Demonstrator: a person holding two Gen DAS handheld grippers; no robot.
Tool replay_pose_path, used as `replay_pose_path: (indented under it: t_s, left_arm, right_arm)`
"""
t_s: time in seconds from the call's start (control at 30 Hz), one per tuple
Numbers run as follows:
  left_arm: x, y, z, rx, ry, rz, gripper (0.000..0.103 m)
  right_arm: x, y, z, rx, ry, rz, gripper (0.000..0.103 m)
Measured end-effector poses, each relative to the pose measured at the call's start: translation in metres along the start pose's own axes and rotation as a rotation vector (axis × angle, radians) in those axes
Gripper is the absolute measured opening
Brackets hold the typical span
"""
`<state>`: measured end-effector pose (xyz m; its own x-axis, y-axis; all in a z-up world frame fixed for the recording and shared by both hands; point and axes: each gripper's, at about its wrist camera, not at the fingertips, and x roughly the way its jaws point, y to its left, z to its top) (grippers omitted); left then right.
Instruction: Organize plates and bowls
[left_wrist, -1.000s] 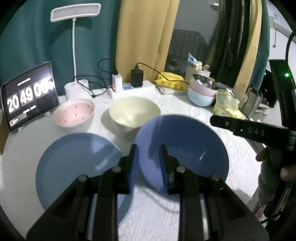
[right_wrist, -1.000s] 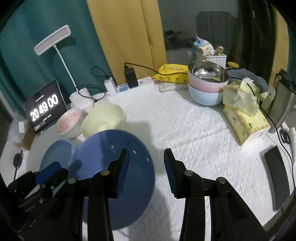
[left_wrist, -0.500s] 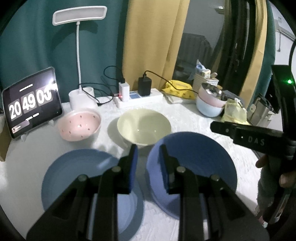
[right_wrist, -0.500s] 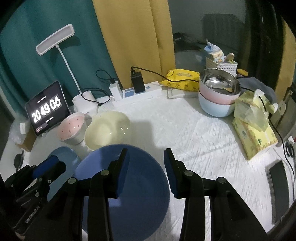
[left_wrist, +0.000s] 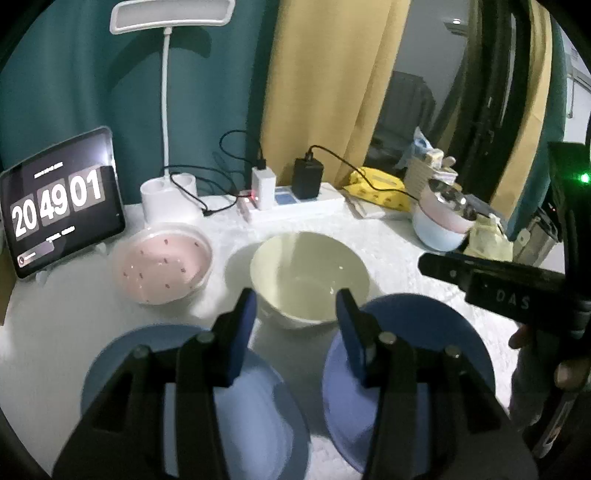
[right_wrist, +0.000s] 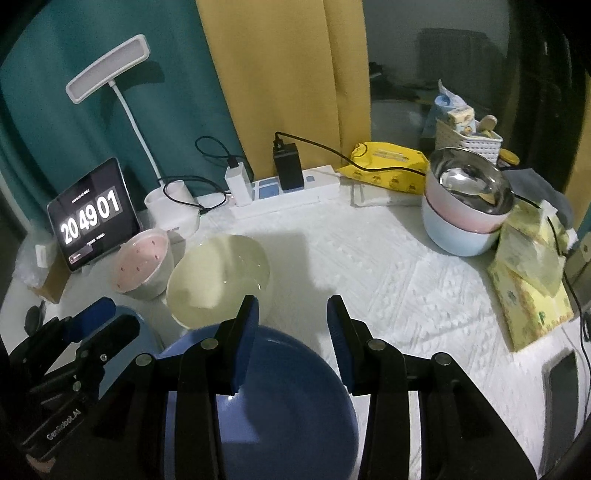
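Two blue plates lie side by side on the white table: a lighter one (left_wrist: 258, 398) on the left and a darker one (left_wrist: 436, 354) on the right, which also shows in the right wrist view (right_wrist: 280, 391). Behind them stand a pale yellow bowl (left_wrist: 310, 277) (right_wrist: 218, 277) and a pink speckled bowl (left_wrist: 162, 262) (right_wrist: 142, 262). My left gripper (left_wrist: 295, 325) is open and empty, above the gap between the plates, in front of the yellow bowl. My right gripper (right_wrist: 291, 332) is open and empty above the darker plate's far edge.
A tablet clock (left_wrist: 59, 199), a white desk lamp (left_wrist: 166, 188) and a power strip with chargers (left_wrist: 295, 203) line the back. Stacked pink and blue bowls with a steel one on top (right_wrist: 465, 210), tissue packs (right_wrist: 528, 280) and a phone (right_wrist: 561, 384) sit at the right.
My left gripper has opened and let go of the darker blue plate, which now lies on the table right of the lighter one. Both grippers pulled back and rose slightly.
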<state>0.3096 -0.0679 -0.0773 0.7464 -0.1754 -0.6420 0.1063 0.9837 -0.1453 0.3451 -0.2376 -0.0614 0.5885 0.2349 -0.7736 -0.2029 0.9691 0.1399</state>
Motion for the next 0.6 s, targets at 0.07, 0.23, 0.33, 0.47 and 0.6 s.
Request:
replay_pose_path:
  t_s: [0.07,0.23,0.33,0.47,0.6]
  left_arm:
    - [0.005,0.002,0.003,-0.003,0.000,0.005,0.046]
    - [0.020,0.008,0.008,-0.014,0.016,0.017,0.046]
    - [0.031,0.012,0.012,-0.027,0.035,0.024,0.046]
    - [0.046,0.018,0.015,-0.055,0.072,0.030,0.046]
    - [0.060,0.022,0.016,-0.075,0.106,0.034,0.046]
  right_arm:
    - [0.004,0.001,0.003,-0.003,0.001,0.009,0.041]
    - [0.018,0.006,0.011,-0.009,0.016,0.021,0.041]
    - [0.027,0.009,0.016,-0.008,0.029,0.026,0.041]
    - [0.041,0.014,0.022,-0.005,0.058,0.033,0.041]
    - [0.055,0.017,0.025,0.005,0.090,0.033,0.040]
